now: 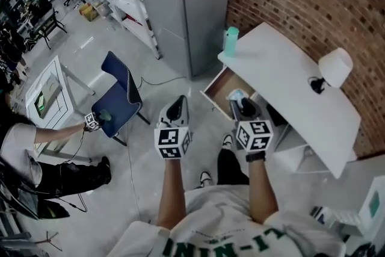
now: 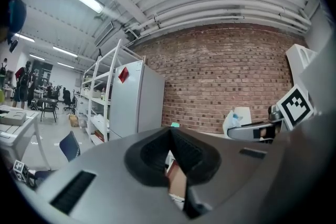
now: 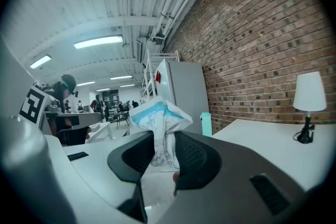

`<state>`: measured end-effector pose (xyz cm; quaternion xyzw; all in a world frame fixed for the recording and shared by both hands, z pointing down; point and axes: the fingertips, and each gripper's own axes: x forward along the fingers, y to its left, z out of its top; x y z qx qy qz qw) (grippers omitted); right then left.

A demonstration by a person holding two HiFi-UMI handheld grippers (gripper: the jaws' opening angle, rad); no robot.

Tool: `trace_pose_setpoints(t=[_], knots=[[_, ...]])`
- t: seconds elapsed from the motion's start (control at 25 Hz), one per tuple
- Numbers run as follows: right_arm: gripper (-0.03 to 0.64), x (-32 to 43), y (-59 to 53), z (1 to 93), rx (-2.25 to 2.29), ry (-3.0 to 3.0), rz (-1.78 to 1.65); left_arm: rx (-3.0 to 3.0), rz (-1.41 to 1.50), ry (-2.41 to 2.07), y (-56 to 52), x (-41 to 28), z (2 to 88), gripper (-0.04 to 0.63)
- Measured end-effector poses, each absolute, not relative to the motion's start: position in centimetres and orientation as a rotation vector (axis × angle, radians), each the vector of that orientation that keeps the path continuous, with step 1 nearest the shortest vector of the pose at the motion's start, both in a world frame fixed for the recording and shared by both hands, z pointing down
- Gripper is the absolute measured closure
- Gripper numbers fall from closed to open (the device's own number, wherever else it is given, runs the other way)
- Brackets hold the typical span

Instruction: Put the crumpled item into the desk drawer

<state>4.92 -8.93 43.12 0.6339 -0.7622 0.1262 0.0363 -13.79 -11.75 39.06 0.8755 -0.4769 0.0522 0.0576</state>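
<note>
right gripper (image 3: 164,137) is clamped on the crumpled item (image 3: 157,117), which runs lengthwise along the jaws with its puffy blue-and-white end poking out past the tips. it's up in the air right over the open desk drawer (image 1: 224,87). left gripper (image 2: 170,131) is pinched closed on nothing.

White T-shirt (image 1: 224,209) with green lettering (image 1: 198,247), black wristband (image 1: 255,156).

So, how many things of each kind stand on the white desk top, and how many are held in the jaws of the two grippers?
Teal cylindrical container on the white desk top: 1
White-shaded table lamp on it: 1
Crumpled white and blue paper item in the jaws of the right gripper: 1
Total: 3
</note>
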Motion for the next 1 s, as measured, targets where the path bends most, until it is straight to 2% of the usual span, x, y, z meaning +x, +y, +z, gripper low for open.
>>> trace_pose_setpoints(t=[1.0], knots=[[0.506, 11.1, -20.1, 51.6, 1.900, -2.212, 0.633, 2.615, 0.343, -1.251, -23.9, -4.3, 46.9, 0.601]])
